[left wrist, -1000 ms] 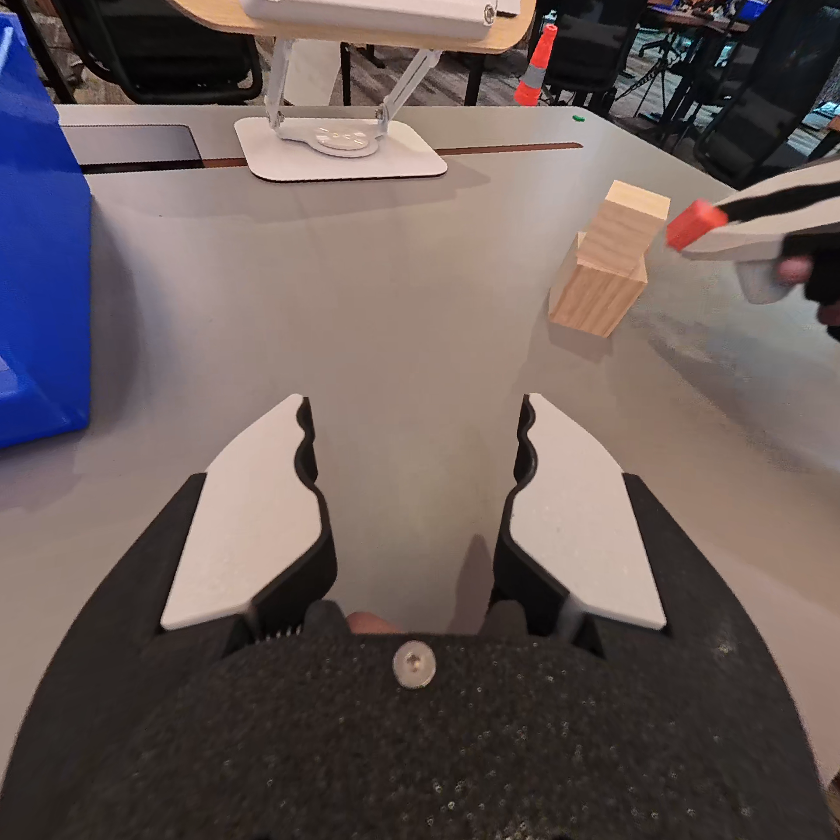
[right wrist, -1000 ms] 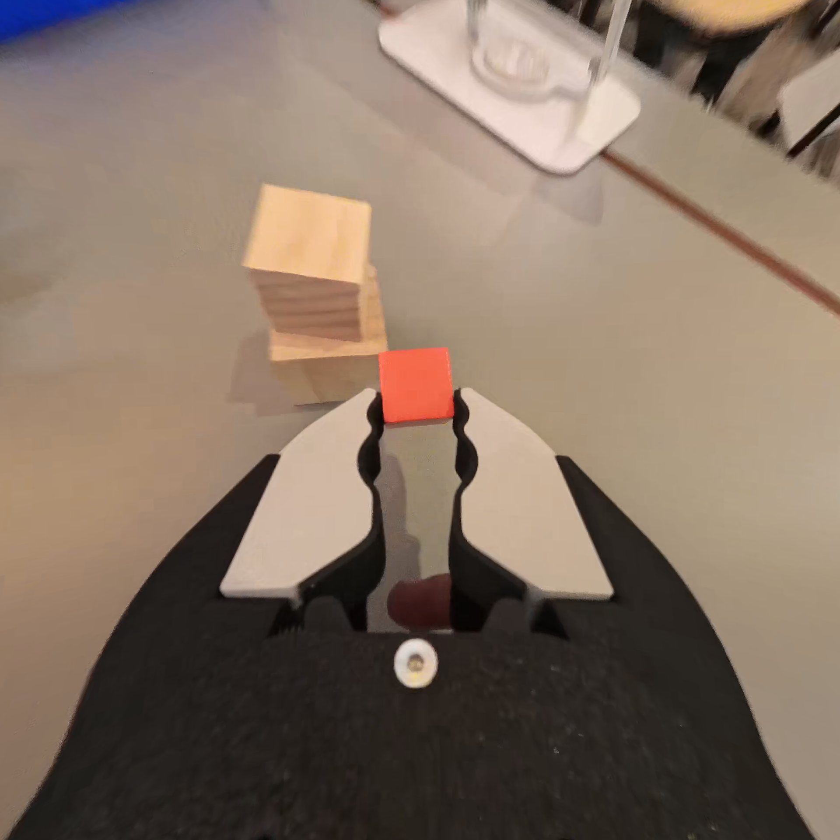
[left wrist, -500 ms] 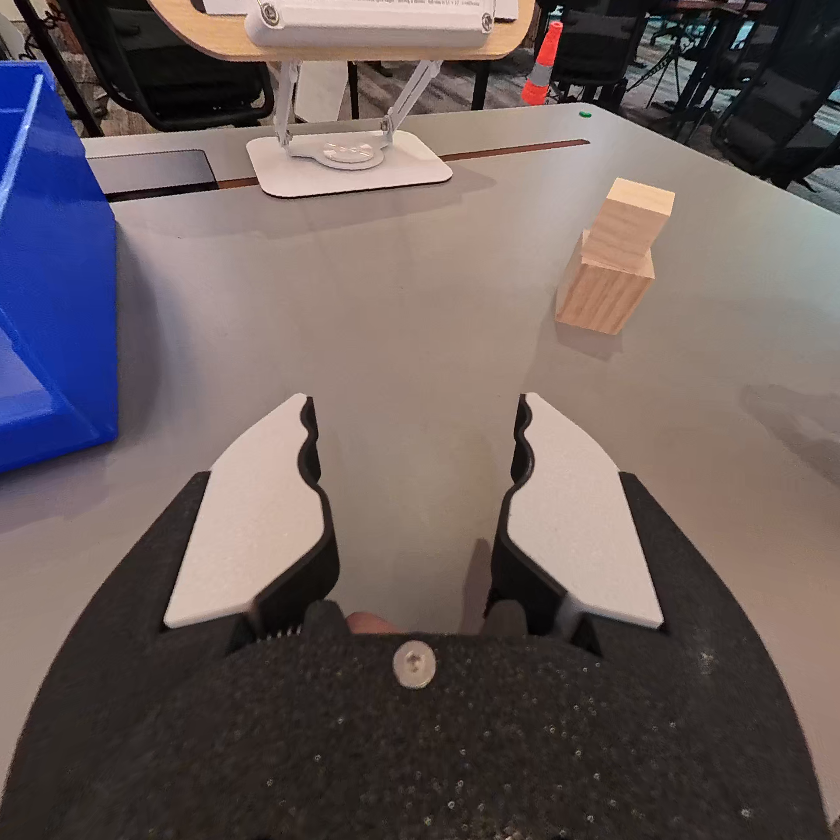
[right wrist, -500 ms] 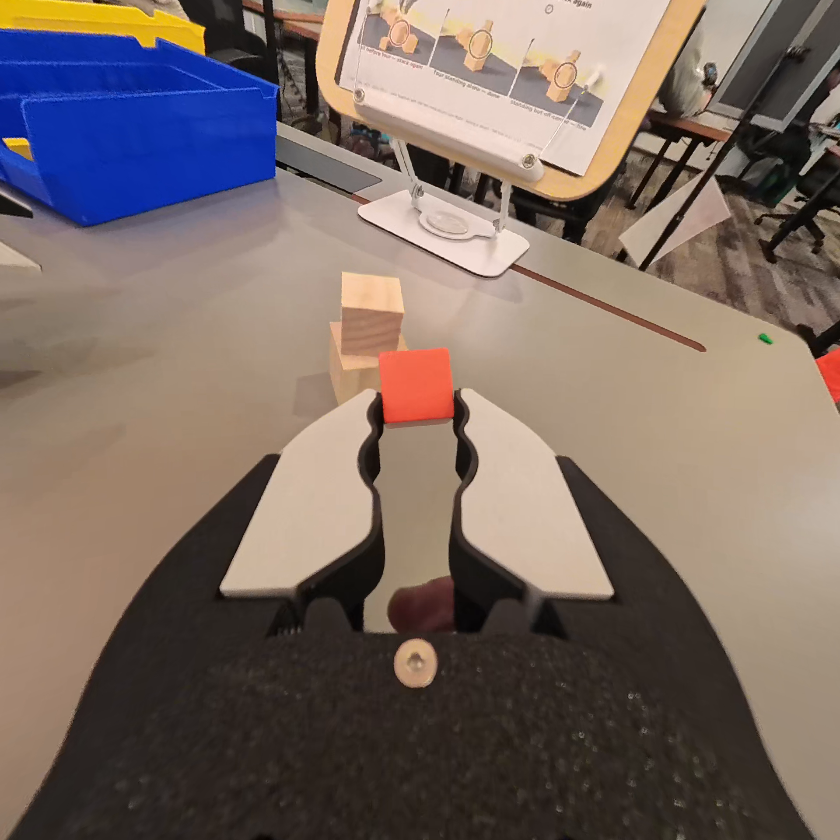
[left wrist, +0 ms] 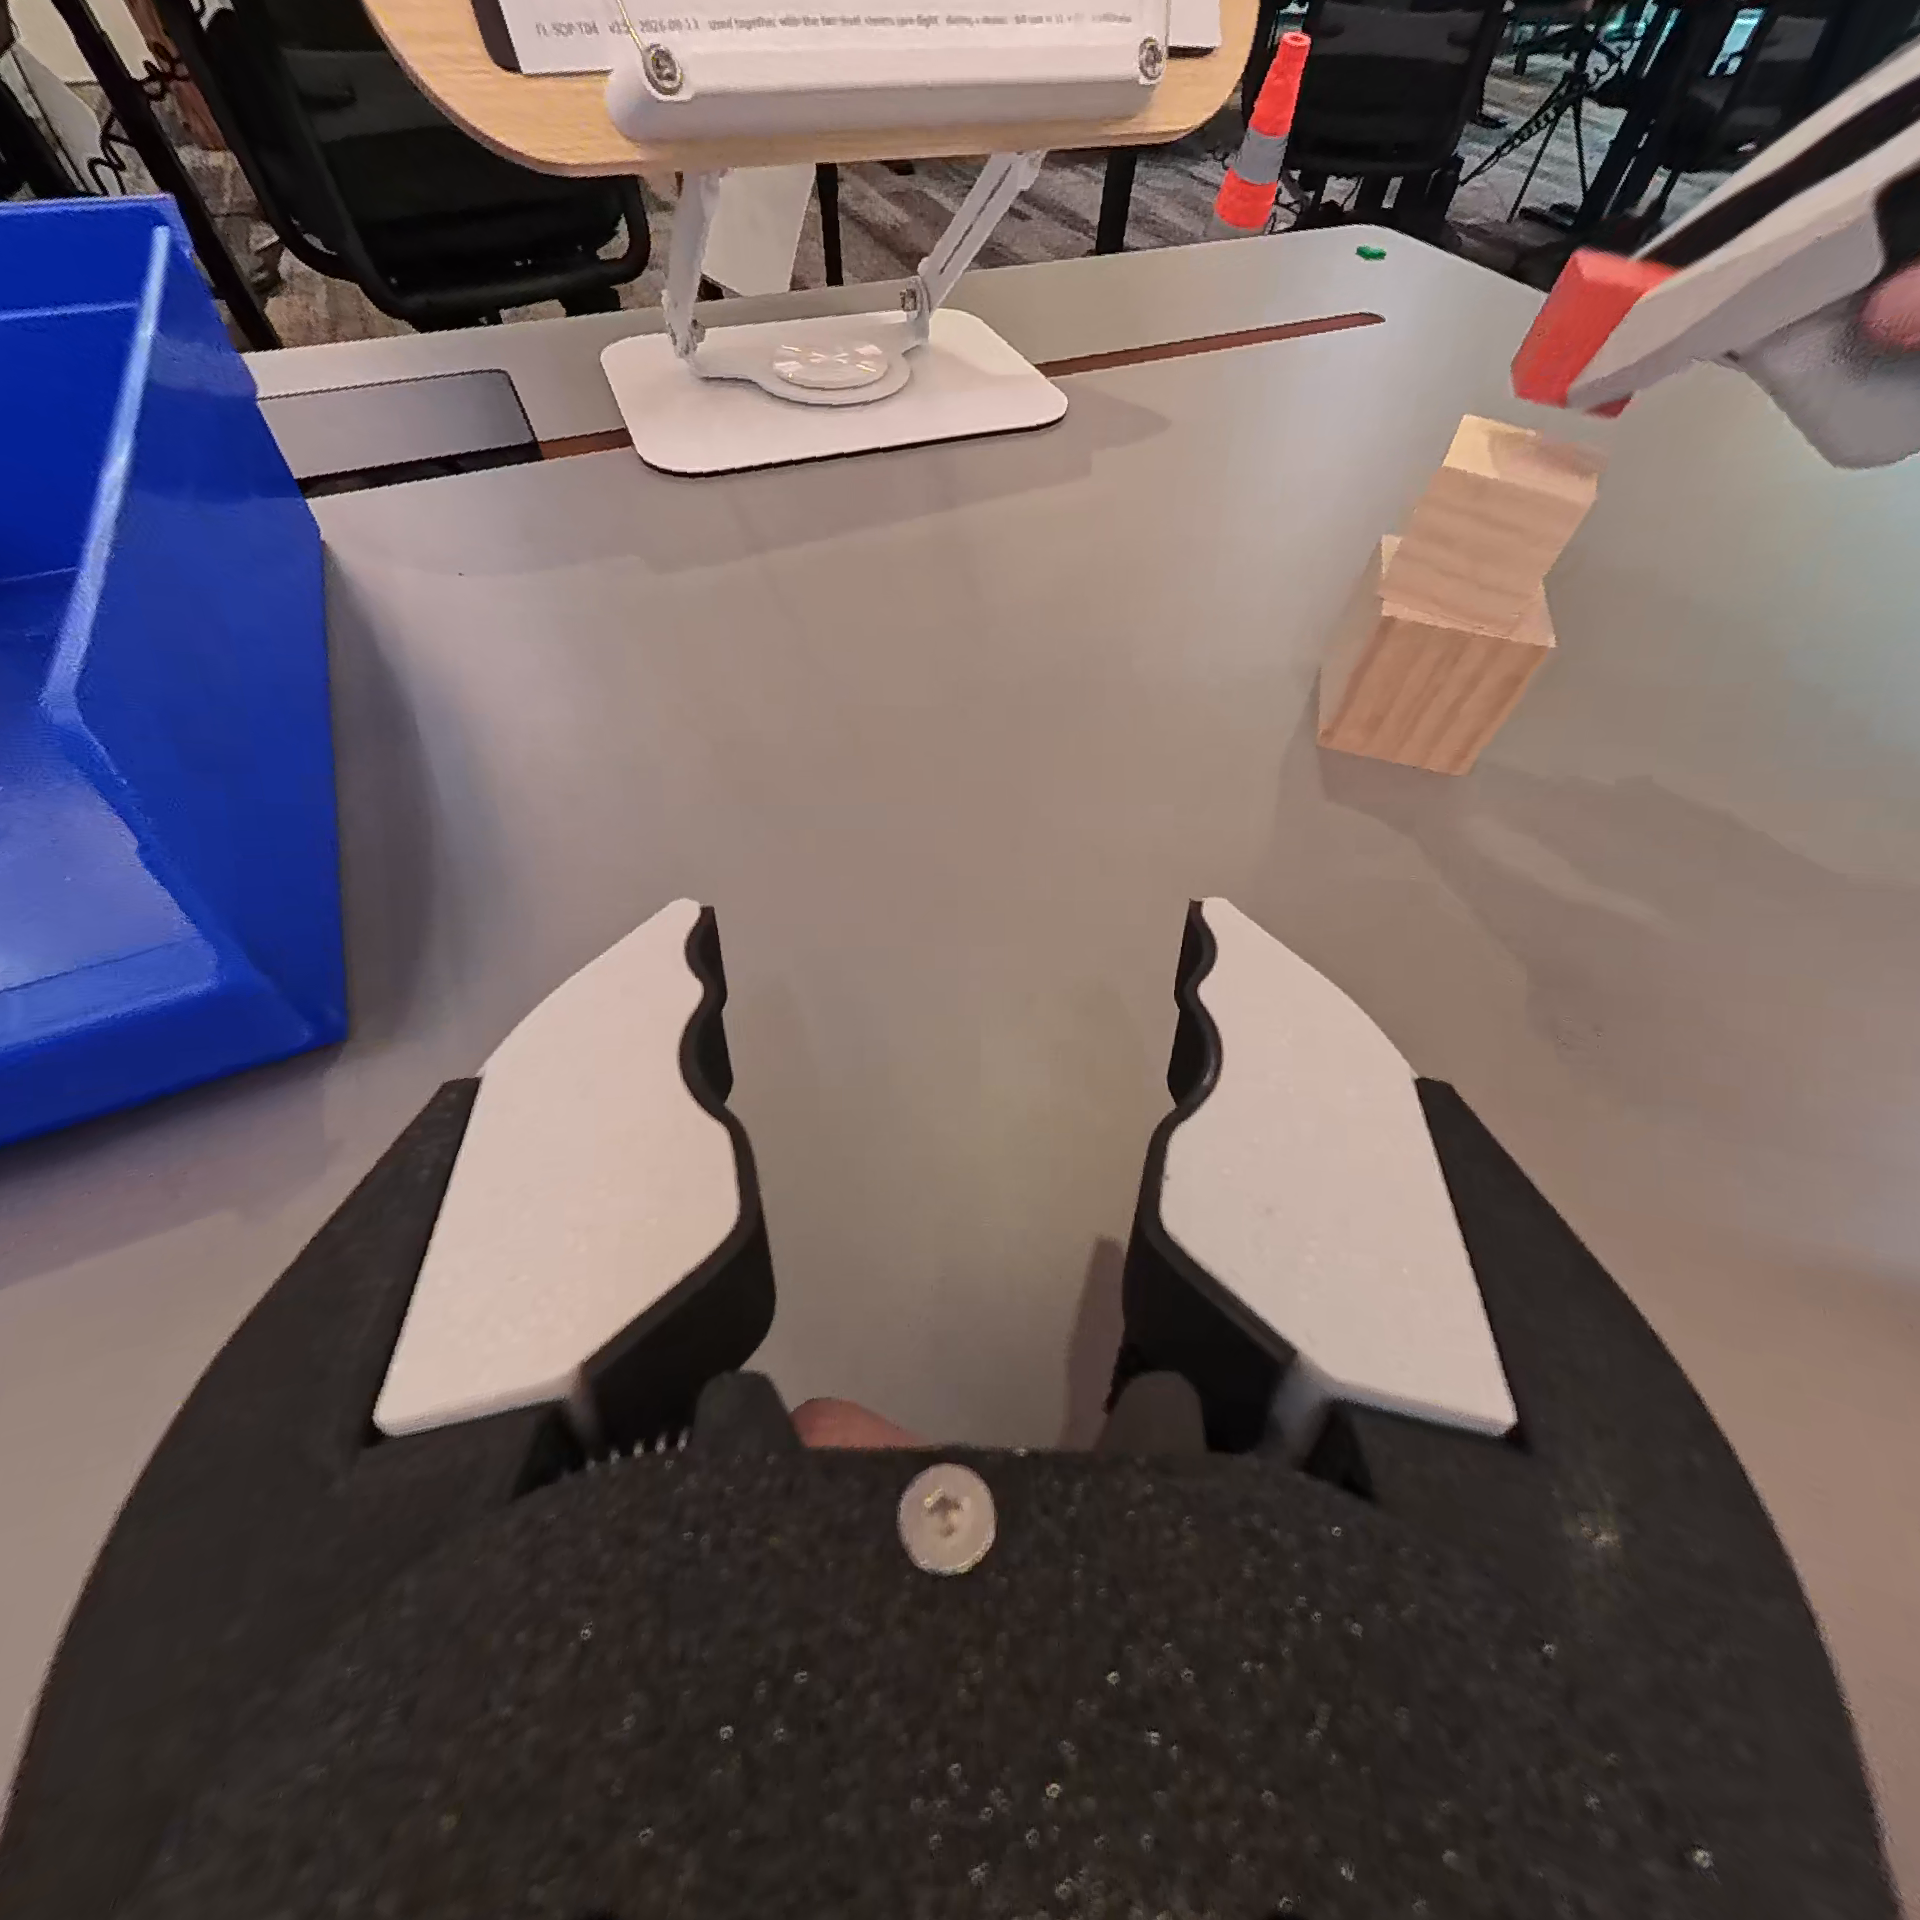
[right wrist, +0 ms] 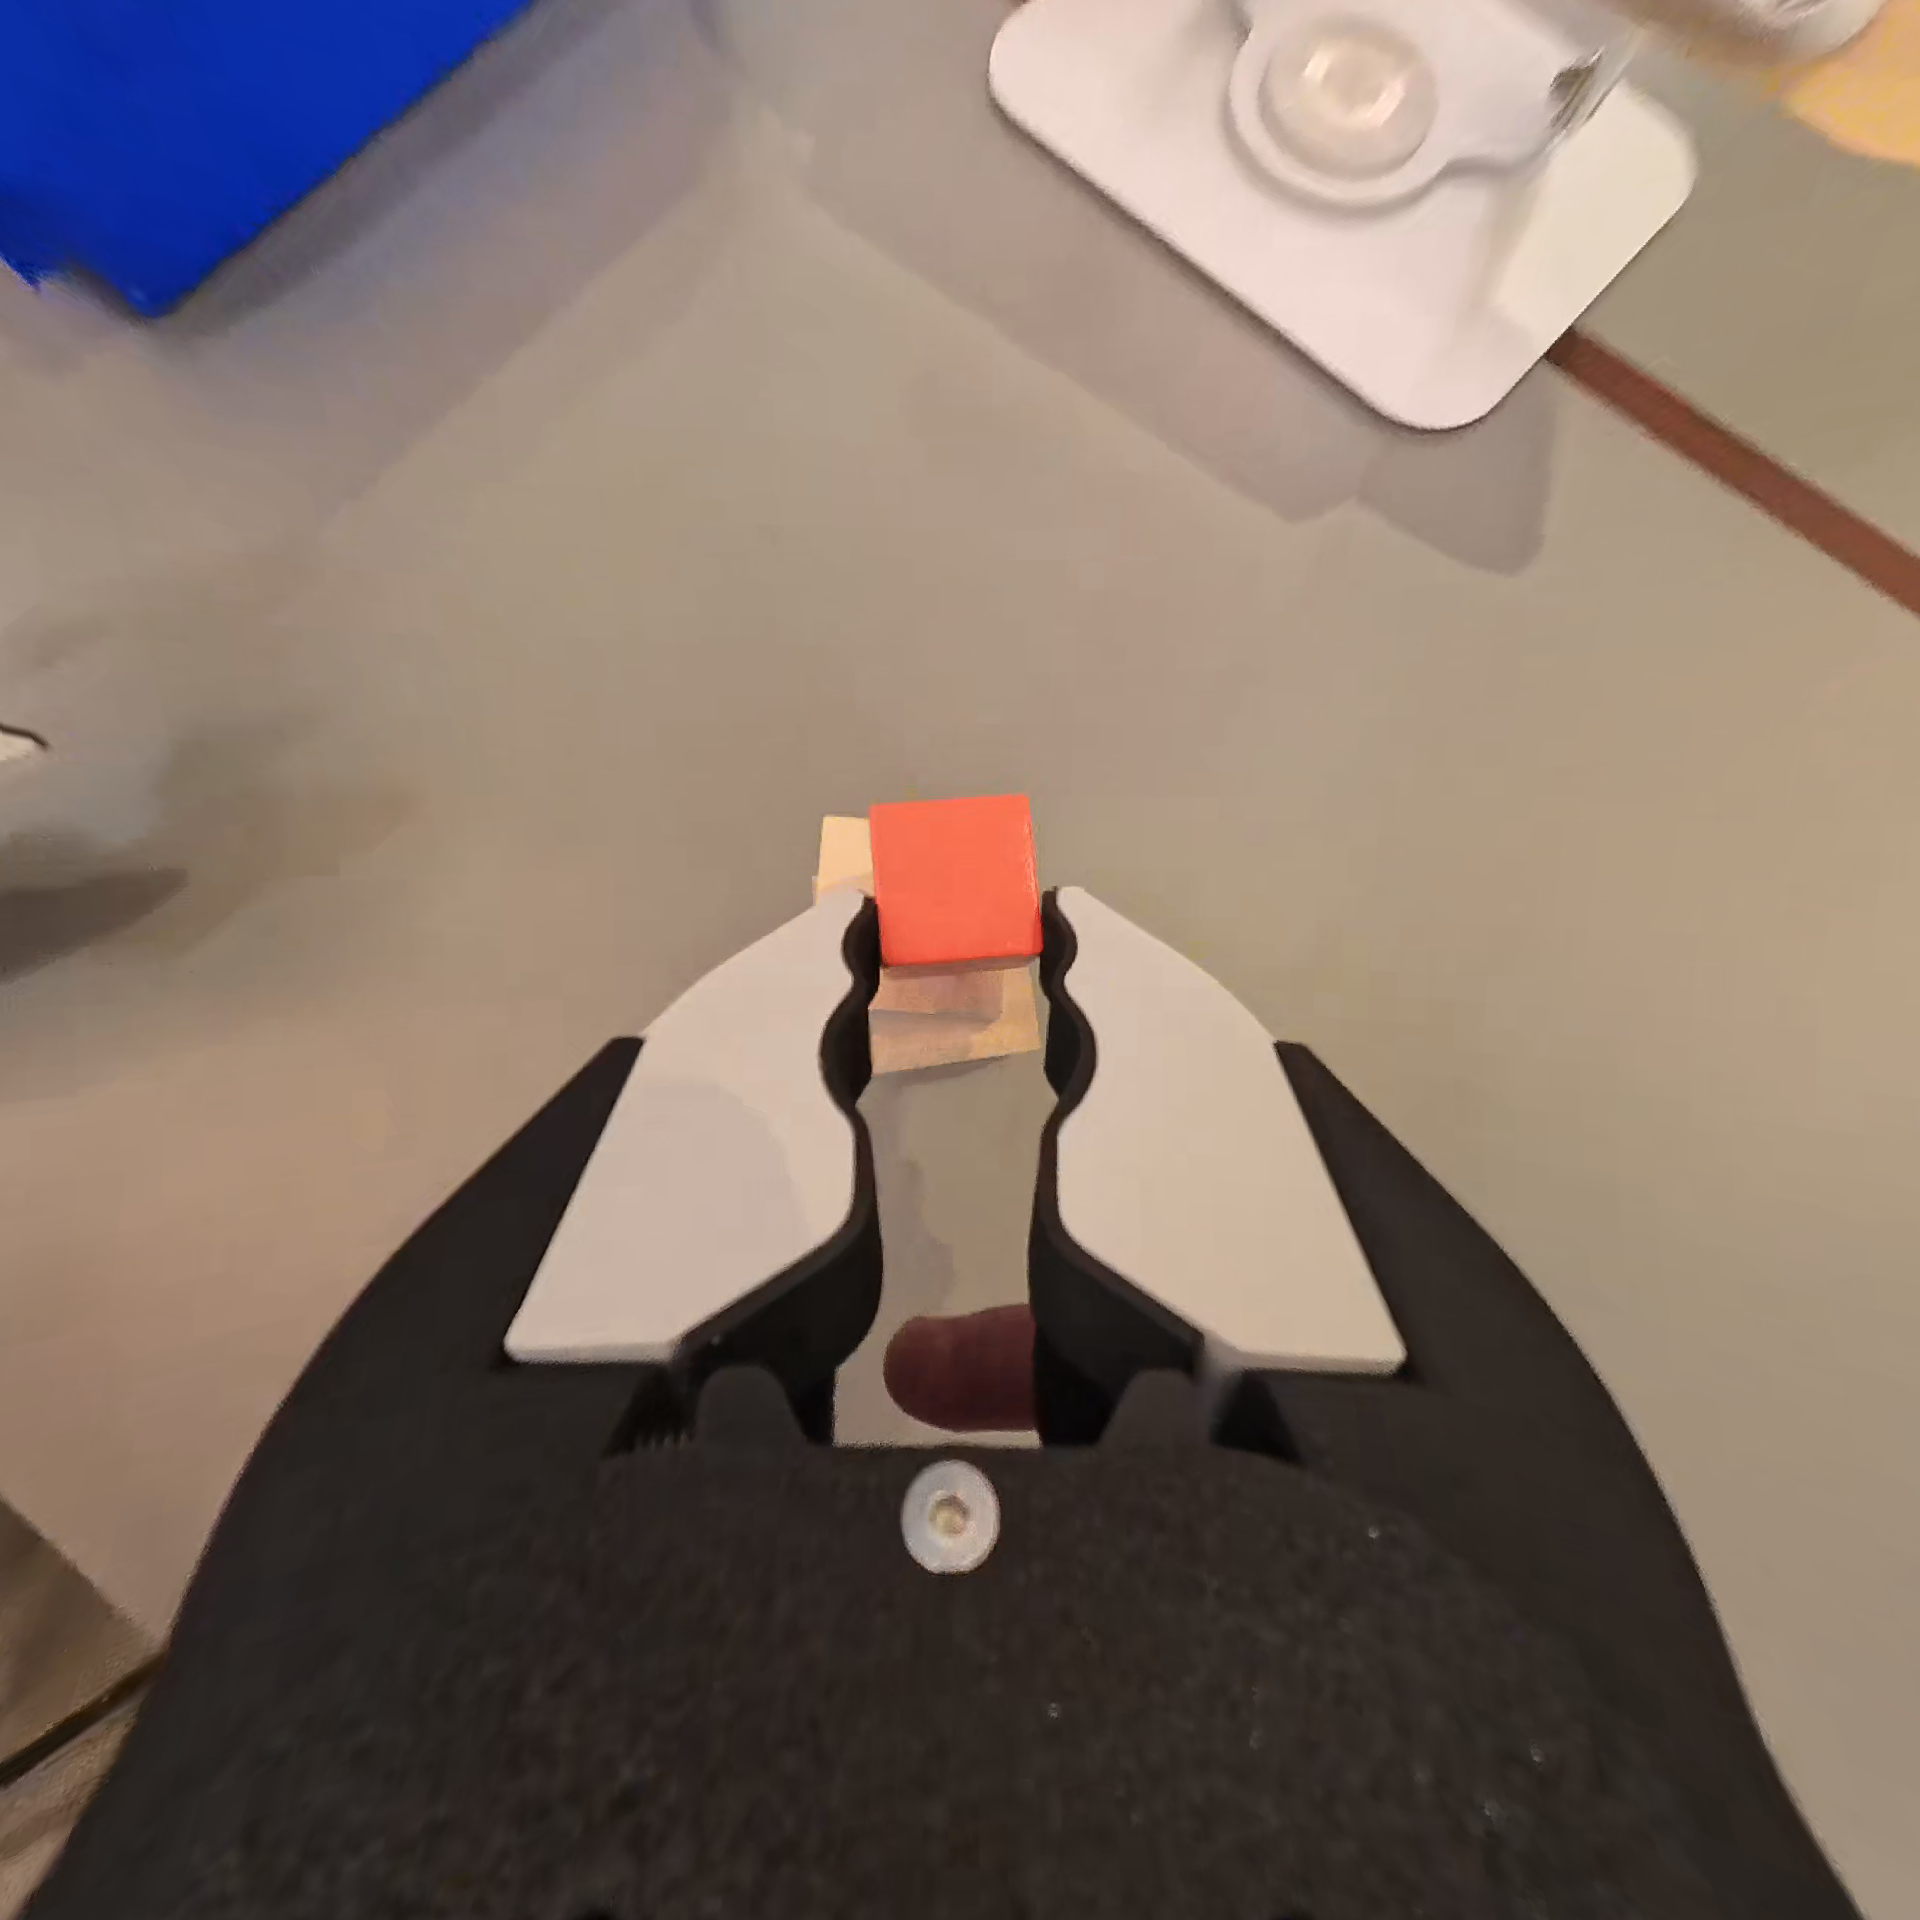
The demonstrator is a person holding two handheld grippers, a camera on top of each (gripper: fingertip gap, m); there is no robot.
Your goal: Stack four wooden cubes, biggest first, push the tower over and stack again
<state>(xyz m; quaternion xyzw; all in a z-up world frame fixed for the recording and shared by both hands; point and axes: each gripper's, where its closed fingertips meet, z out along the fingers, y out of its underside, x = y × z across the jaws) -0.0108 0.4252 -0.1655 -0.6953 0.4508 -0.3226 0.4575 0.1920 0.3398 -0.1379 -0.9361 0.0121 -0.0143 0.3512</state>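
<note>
Overhead, right gripper [right wrist: 956,914] clamps red cube [right wrist: 954,878] slightly tilted above stack [left wrist: 1455,613]; left gripper [left wrist: 948,987] gapes empty.

The left gripper [left wrist: 951,961] is held low over the table, level and pointed forward, with its jaws set wide apart and nothing between them. A fingertip [left wrist: 852,1421] of the holding hand is seen at the base of the jaws. The right gripper [right wrist: 956,914] is pitched steeply downward, its jaws drawn close and clamped at the tips on a red cube [right wrist: 954,878], which is gripped by its two side faces. A fingertip [right wrist: 961,1363] is seen behind its jaws too. In the left wrist view the right gripper [left wrist: 1558,353] is seen entering from the upper right, angled down and left.
</note>
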